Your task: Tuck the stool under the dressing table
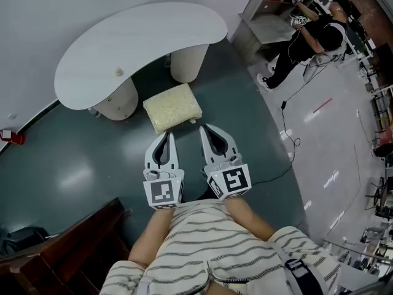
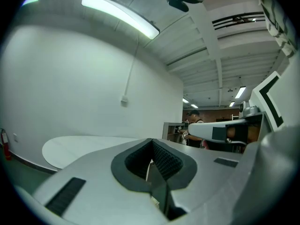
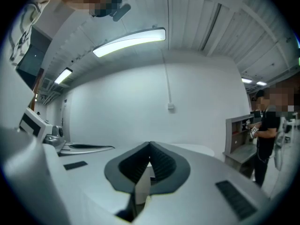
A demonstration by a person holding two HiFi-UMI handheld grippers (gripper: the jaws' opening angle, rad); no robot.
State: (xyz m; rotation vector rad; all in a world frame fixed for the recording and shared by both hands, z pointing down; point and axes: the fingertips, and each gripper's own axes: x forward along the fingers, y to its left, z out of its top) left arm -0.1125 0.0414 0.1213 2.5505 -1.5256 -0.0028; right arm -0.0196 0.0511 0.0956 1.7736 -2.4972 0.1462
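In the head view a white kidney-shaped dressing table [image 1: 141, 39] stands against the wall on two round legs. A cream fuzzy-topped stool [image 1: 172, 107] sits on the dark floor just in front of it, between the legs, its far edge at the table's front. My left gripper [image 1: 169, 135] and right gripper [image 1: 204, 128] are side by side, both shut and empty, with their tips at the stool's near edge; I cannot tell whether they touch it. The left gripper view shows shut jaws and the tabletop [image 2: 84, 146] beyond; the stool is hidden in both gripper views.
A person in black [image 1: 313, 39] stands at a grey shelf unit [image 1: 270, 17] at the top right. A cable [image 1: 288, 134] trails over the lighter floor. Dark wooden furniture [image 1: 61, 244] sits at the bottom left, and a red extinguisher [image 1: 12, 137] by the wall.
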